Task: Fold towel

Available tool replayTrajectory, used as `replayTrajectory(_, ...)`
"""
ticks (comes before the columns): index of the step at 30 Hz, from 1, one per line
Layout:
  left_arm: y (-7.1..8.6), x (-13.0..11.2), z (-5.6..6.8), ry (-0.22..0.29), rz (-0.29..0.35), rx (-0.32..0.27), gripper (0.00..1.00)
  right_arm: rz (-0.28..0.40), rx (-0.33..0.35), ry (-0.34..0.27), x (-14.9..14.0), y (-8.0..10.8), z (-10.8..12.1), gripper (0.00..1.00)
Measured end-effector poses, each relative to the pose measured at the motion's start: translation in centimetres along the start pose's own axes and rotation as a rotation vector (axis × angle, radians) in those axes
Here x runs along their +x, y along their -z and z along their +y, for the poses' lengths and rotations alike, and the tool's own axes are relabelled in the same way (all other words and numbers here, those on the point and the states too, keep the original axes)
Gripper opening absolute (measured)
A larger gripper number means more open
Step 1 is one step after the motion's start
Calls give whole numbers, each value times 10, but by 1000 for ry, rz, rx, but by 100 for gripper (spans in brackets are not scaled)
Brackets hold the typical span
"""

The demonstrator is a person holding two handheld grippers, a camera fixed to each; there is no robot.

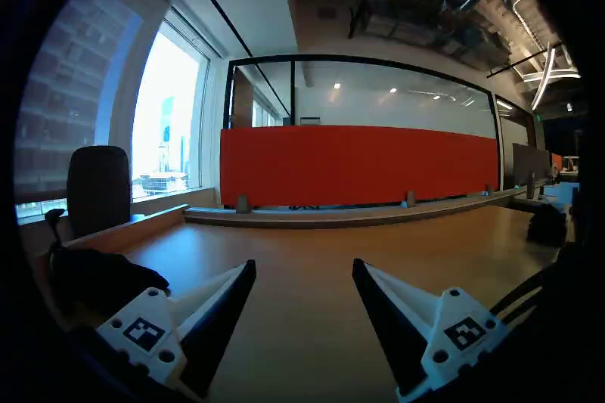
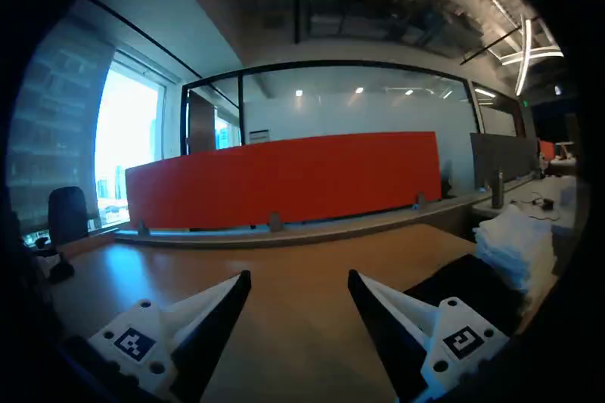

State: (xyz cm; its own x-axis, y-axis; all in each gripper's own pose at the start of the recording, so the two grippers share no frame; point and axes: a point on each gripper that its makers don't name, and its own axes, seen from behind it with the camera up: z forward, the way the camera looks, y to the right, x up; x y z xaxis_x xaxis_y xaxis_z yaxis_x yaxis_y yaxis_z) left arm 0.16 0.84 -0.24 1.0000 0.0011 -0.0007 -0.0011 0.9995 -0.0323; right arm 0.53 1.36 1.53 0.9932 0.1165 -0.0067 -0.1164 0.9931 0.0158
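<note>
Left gripper [image 1: 302,261]: fingers spread wide, holding nothing, above the wooden desk [image 1: 325,233]. Right gripper [image 2: 299,273]: likewise wide and empty. A white towel stack [image 2: 518,248] sits at the desk's right edge, with a dark cloth [image 2: 469,286] just beside it.

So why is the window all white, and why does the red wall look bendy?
Left gripper view: daylight overexposes the window, so it glares white; the fisheye lens bows the red panel. Right gripper view: the window is washed out too, the red panel arches more, and the ceiling light flares against the dim ceiling.
</note>
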Motion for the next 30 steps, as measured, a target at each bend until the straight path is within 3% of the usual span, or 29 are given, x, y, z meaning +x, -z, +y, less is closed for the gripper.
replayTrajectory(18, 0, 0, 0, 0, 0, 0, 94, -9, 1, 52, -25, 4, -2, 99)
replayTrajectory(30, 0, 0, 0, 0, 0, 0, 95, 4, -7, 70, -23, 6, -1, 99)
